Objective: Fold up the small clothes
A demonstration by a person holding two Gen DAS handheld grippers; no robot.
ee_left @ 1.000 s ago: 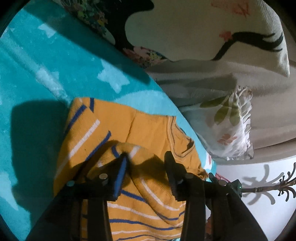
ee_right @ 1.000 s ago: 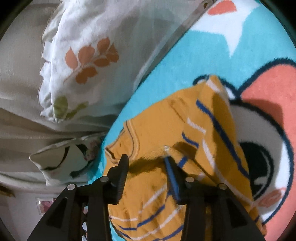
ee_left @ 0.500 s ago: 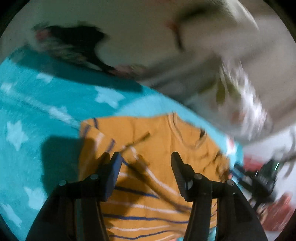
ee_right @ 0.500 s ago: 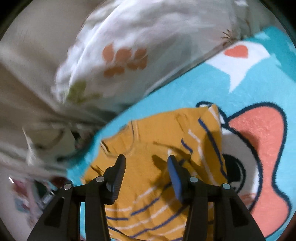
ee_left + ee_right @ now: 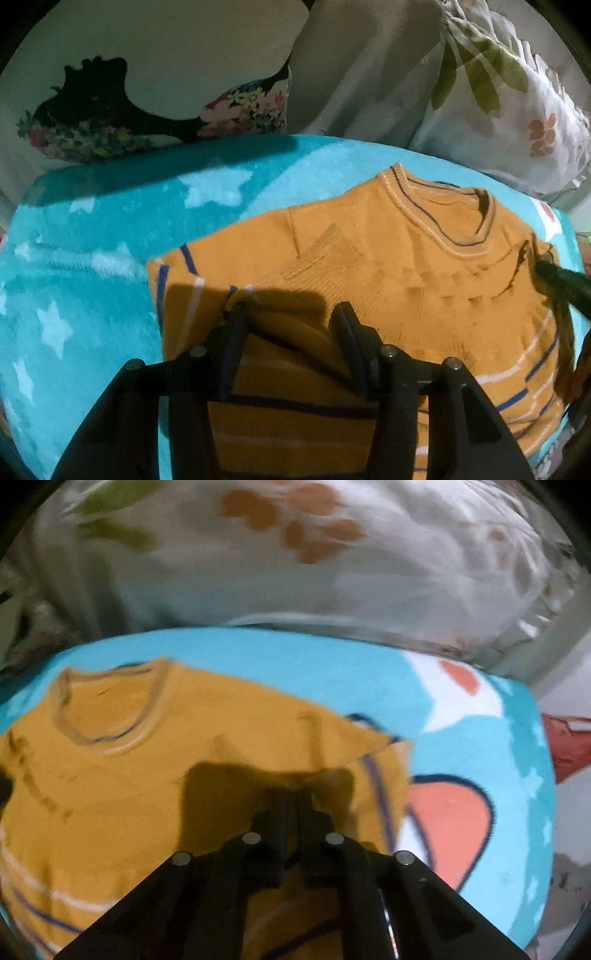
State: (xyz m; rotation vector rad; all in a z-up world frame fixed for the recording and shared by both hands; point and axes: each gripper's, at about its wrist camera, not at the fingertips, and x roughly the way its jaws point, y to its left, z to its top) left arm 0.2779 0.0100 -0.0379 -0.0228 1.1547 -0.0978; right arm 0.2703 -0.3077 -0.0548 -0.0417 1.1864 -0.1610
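A small orange sweater (image 5: 369,258) with blue and white stripes lies flat on a turquoise blanket (image 5: 110,221), neck away from me. My left gripper (image 5: 290,314) is open, with a raised fold of the sweater's left side between its fingers. My right gripper (image 5: 293,797) is shut on the sweater (image 5: 147,775) near its folded right sleeve. The right gripper's tip (image 5: 554,277) shows at the right edge of the left wrist view.
Floral pillows (image 5: 498,110) and a black-and-white cushion (image 5: 147,74) lie along the far edge of the blanket. The blanket (image 5: 480,738) carries a coral cartoon print to the right of the sweater. A red item (image 5: 569,746) sits past the blanket's right edge.
Both grippers have swung round to face the sweater's neck. The right gripper has closed on the fabric. The sweater now lies flatter and wider.
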